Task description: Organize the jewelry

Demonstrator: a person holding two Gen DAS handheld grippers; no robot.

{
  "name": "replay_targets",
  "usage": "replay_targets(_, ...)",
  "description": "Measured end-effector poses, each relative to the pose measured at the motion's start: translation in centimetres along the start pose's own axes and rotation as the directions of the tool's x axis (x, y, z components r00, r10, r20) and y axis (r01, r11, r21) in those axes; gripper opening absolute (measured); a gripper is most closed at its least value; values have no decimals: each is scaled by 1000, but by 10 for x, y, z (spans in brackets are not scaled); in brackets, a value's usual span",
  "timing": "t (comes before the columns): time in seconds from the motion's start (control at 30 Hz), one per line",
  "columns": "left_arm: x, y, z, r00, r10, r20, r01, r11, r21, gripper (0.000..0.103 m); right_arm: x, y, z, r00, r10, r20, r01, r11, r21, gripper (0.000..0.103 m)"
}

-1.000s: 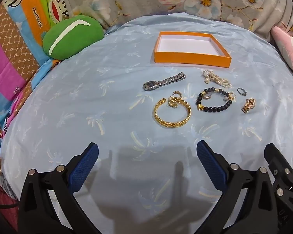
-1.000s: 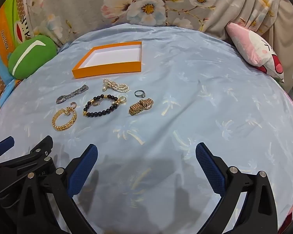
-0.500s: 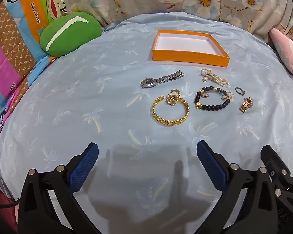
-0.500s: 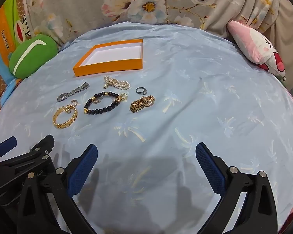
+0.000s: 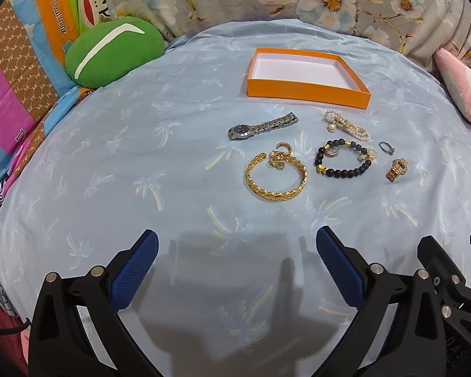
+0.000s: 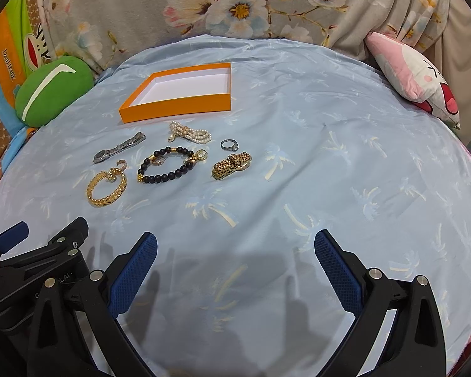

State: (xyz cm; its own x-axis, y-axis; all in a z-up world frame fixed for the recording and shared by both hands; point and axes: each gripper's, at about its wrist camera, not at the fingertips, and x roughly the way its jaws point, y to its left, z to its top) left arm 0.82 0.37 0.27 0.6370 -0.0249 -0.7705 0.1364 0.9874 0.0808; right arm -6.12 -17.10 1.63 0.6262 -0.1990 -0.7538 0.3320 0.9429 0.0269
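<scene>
Six-ish pieces are laid out on the bed just in front of the orange box [image 5: 307, 95], which sits empty, probably as the drop-off spot. Nearest the box are the watch [image 5: 260, 128] and pearls [image 5: 347, 125]; a bit further off are the gold bangle [image 5: 276, 177], bead bracelet [image 5: 345, 161], ring [image 5: 387, 148] and gold clasp [image 5: 397, 169]. Left tool [image 5: 235, 251] and right tool [image 6: 235, 251] are held spread wide with nothing in them, well short of the box, likely so a first pick can be lined up.
</scene>
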Motion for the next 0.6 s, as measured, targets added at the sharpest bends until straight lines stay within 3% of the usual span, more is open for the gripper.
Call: replay_targets(0.6, -5, 2, -11, 1000, -5, 5, 5, 1000, -7, 98, -1, 1, -1, 1000, 1, 1, -1, 1000, 0, 98)
